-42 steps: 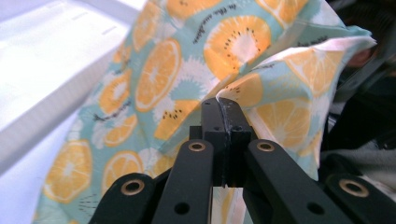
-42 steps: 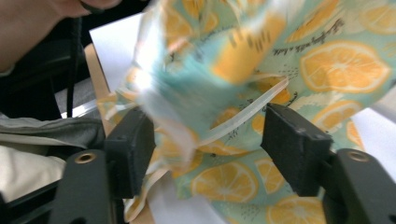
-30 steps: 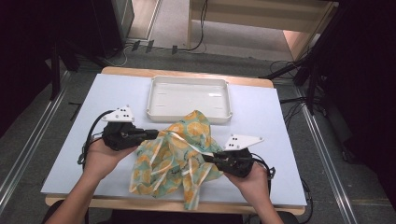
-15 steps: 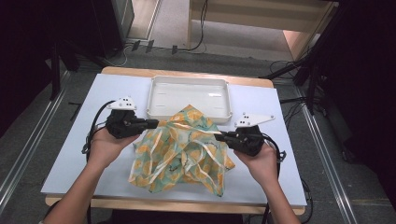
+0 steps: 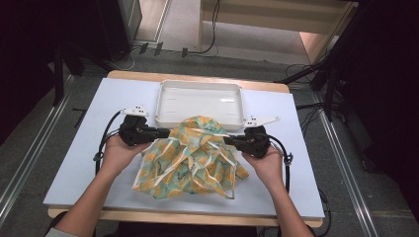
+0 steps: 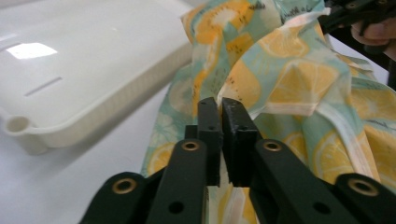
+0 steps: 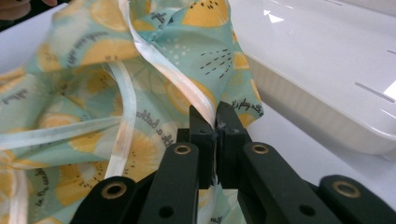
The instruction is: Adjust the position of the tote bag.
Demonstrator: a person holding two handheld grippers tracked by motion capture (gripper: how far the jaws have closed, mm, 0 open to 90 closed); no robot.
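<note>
Since the earlier frames both hands had travelled from the lower middle of the high view up toward its centre and further apart, and the cloth had come with them, so its upper edge now lay against the front wall of the tray. The left gripper (image 5: 157, 132) was clenched on an edge of the lemon-print cloth (image 5: 195, 158); in the left gripper view its jaws stood almost together with a thin fold of fabric between the pads, although they had eased open a very little in the last instant. The right gripper (image 5: 232, 140) was also clamped, and in the right gripper view its jaws pinched the pale ribbon hem (image 7: 187, 88) of the cloth. Between the two tools the cloth hung in a loose, crumpled heap at the centre of the high view, resting on the white table cover (image 5: 79, 148). Just above it, in the upper middle of the frame, stood the white tray (image 5: 200, 101). To do this step well, I judged that both grips had to stay firm, especially the left one, and that the hands should pull evenly outward so the fabric stretched flat before it was lifted over the tray wall. An uneven pull could let the thin hem slip out.
</note>
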